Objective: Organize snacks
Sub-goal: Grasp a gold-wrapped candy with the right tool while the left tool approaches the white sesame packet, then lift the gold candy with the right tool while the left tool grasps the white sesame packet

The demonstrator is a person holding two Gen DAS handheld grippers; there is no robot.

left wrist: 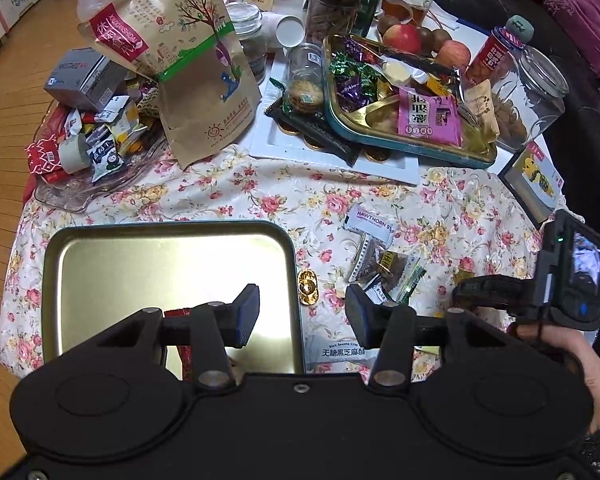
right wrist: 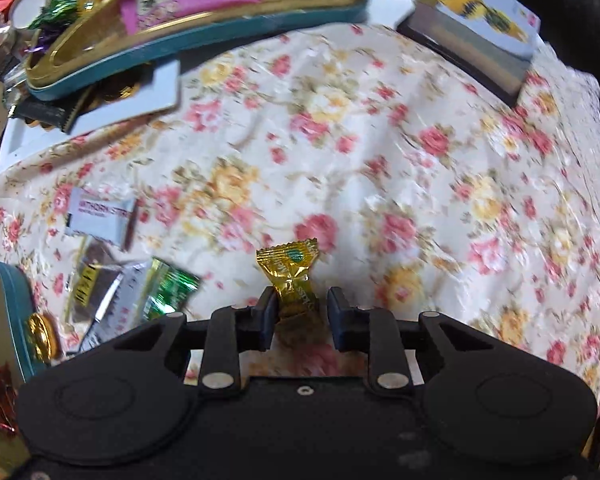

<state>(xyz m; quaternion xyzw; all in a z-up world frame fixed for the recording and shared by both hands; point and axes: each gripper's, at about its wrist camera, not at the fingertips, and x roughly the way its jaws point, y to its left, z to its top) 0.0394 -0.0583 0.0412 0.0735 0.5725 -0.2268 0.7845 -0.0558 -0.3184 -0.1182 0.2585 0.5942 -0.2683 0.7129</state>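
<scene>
Floral tablecloth (left wrist: 260,200), gold tin lid (left wrist: 160,280), white tray (left wrist: 380,168), glass dish (left wrist: 80,196), loose wrapped snacks (left wrist: 380,268)

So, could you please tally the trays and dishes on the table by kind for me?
Gold tins with teal rims: 2
White rectangular tray: 1
Clear glass dish: 1
Total: 4

Both wrist views downward, sharing floral tablecloth (left wrist: 300,200).
</scene>
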